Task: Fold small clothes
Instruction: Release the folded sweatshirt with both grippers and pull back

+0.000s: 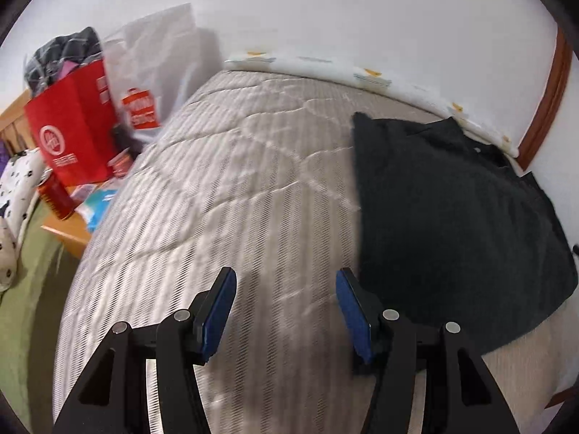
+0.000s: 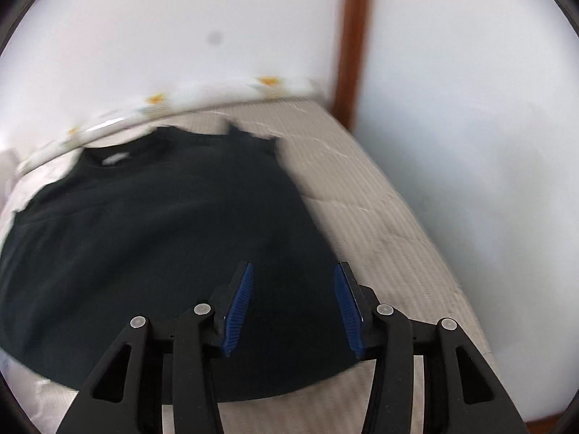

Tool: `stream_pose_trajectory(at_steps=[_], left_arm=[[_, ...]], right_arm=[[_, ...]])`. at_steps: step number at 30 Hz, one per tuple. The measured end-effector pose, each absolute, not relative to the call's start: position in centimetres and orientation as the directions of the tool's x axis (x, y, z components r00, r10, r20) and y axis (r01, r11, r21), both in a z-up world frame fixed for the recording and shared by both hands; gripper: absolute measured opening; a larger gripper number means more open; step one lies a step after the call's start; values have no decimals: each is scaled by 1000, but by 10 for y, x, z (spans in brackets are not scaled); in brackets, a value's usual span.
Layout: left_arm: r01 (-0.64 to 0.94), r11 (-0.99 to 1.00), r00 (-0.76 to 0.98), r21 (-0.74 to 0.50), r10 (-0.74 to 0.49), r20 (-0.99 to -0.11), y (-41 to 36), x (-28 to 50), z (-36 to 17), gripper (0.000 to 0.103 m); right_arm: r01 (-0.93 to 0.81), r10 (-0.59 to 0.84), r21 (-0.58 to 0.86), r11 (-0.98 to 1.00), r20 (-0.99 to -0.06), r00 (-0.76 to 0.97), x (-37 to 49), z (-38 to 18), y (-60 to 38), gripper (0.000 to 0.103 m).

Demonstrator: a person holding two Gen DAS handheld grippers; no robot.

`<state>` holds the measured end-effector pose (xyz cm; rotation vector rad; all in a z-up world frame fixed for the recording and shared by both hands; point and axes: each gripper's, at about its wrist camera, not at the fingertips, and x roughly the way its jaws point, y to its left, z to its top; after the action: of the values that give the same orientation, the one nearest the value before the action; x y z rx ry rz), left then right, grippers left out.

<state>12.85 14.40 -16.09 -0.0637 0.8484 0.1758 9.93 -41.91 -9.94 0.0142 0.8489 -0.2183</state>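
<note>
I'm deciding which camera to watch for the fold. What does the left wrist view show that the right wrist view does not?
Only the left wrist view: the bedside clutter, with a red paper bag, a white plastic bag and a red can on a wooden stand, plus the open left gripper over bare bedspread.

Only the right wrist view: the garment's neckline with its light label, and the open right gripper over the garment's lower part, nothing between its fingers.

Both: the dark garment lying on the striped bedspread, the flowered pillow edge and the brown wall trim.
</note>
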Motion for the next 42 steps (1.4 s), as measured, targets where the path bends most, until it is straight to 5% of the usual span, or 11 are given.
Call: stream_pose_trajectory(at_steps=[11,42], left_arm=[[-227,969,633,94,220,-742,181,114,-169,63],[-199,973,615,114,215,-759,214,122,-173,97]], right_arm=[[-97,93,40,995,-762,641,106,-121,-216,51],[-439,134,-200,876,-773,620,12,-153,-23,57]])
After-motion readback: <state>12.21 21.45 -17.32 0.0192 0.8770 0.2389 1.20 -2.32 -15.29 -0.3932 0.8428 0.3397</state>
